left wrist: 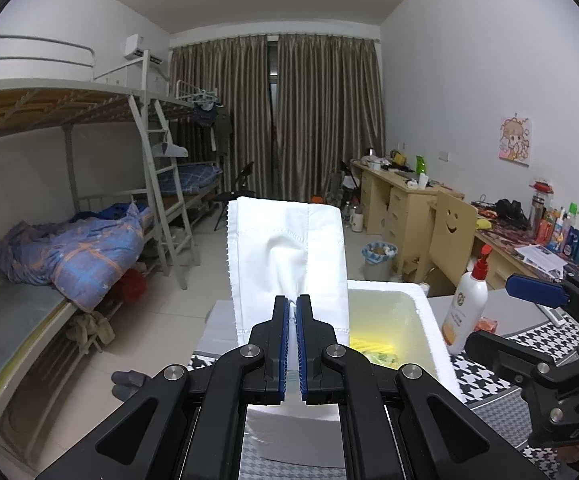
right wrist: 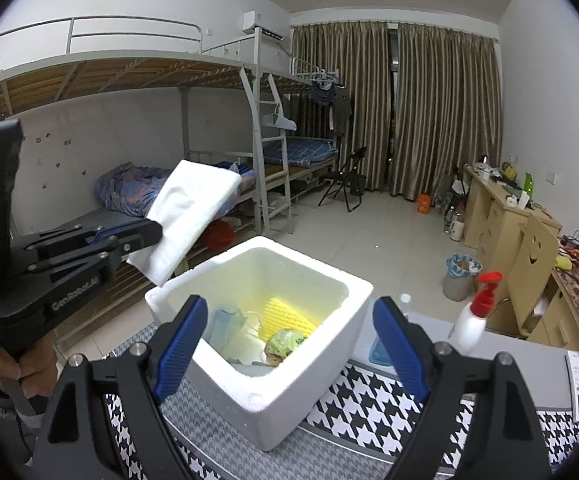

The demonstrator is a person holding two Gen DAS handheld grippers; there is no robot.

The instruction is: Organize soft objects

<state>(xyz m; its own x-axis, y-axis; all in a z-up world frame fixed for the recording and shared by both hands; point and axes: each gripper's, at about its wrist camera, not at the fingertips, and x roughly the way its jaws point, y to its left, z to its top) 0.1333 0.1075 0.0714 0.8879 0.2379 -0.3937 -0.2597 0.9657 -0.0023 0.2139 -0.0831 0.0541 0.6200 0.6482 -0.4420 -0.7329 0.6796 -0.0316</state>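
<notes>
My left gripper [left wrist: 293, 304] is shut on a white tissue pack [left wrist: 285, 264] and holds it in the air, up and to the left of a white foam box [right wrist: 289, 364]. The pack also shows in the right wrist view [right wrist: 189, 216], beside the box's left rim. The box [left wrist: 429, 320] holds a yellow sponge [right wrist: 287, 316], a blue mask [right wrist: 225, 326] and a green-wrapped item [right wrist: 287, 342]. My right gripper [right wrist: 289, 344] is open and empty, its jaws spread just in front of the box.
A white lotion bottle with a red pump [right wrist: 475, 312] stands right of the box on the houndstooth-covered table [right wrist: 369, 404]. A blue packet [right wrist: 379, 350] lies behind the box. Bunk beds [right wrist: 129, 128] stand left, desks [right wrist: 501, 216] right.
</notes>
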